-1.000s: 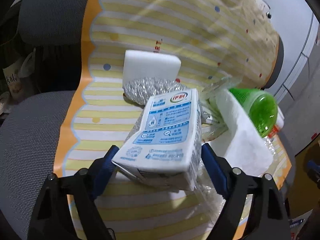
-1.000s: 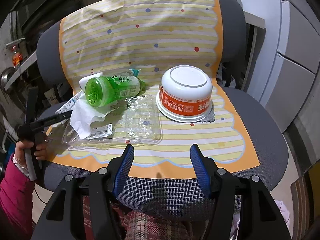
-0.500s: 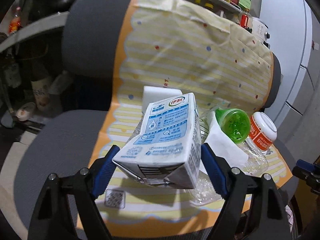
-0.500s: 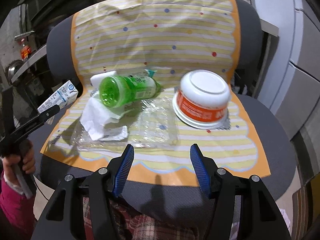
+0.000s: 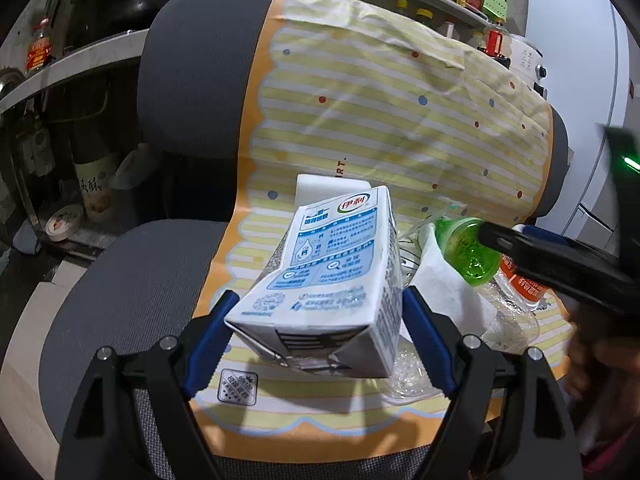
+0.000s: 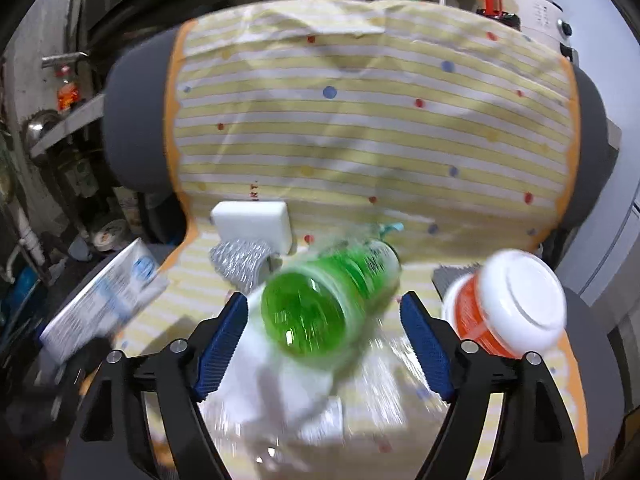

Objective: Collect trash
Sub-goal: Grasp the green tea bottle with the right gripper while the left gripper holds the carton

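One milk carton (image 5: 332, 276), one green bottle (image 6: 320, 304)

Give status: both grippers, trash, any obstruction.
Left gripper shut on milk carton, lifted off the chair. Right gripper jaws just opened wide, framing green bottle, no contact. Tissue under bottle; upturned bowl beside it.

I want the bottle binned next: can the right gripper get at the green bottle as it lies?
Probably yes: the right gripper stands open with the green bottle lying between its fingers, nothing in front of it.
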Demonstrator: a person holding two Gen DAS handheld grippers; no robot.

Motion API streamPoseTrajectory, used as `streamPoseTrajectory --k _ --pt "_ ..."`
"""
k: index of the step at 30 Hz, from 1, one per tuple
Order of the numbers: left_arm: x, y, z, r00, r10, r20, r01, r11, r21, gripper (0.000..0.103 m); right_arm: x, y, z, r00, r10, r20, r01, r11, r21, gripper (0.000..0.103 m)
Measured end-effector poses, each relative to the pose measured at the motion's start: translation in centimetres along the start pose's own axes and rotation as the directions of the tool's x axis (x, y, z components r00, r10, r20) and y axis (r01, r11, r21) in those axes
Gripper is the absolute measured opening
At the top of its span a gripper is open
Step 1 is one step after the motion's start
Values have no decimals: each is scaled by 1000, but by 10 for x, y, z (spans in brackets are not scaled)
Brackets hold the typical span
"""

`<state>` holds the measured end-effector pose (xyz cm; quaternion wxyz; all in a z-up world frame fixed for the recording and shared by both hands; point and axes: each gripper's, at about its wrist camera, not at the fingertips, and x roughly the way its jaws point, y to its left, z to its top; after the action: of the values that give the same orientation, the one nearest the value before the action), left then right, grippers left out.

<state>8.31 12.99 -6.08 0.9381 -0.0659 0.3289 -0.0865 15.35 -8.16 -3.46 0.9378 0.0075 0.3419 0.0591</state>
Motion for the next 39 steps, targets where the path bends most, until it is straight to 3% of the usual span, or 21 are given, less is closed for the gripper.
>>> streamPoseTrajectory --k 3,6,8,12,22,27,32,36,39 --pt "3 0 -3 1000 -5 -12 5 1000 -6 80 25 1 4 998 -32 -58 32 999 0 82" --pt "5 -2 -5 1000 -15 -23 15 1000 -5 80 24 -11 -5 995 -6 -98 9 1000 30 77" --pt "7 -4 -7 999 -25 -28 25 1000 -1 80 17 -28 -14 991 41 -130 -33 997 64 71" --pt "11 -11 -11 998 -43 -39 43 999 2 80 7 -57 -33 968 151 -199 -119 979 165 71" --pt "-3 -31 -20 997 -57 -46 58 998 29 80 -72 -80 -77 969 104 -224 -87 993 84 72" --pt "-5 -45 -23 996 -69 -51 71 997 38 80 -63 -89 -91 959 72 -274 -61 997 50 75" --pt "-10 -55 -23 998 -51 -47 54 997 63 80 -58 -94 -81 962 86 -259 -75 996 54 79" --pt "-11 -55 -22 998 -34 -44 37 997 62 80 -62 -97 -54 980 72 -184 -64 997 51 81" --pt "-10 -57 -22 998 -29 -48 32 998 61 80 -49 -97 -45 979 47 -201 -40 998 39 81"
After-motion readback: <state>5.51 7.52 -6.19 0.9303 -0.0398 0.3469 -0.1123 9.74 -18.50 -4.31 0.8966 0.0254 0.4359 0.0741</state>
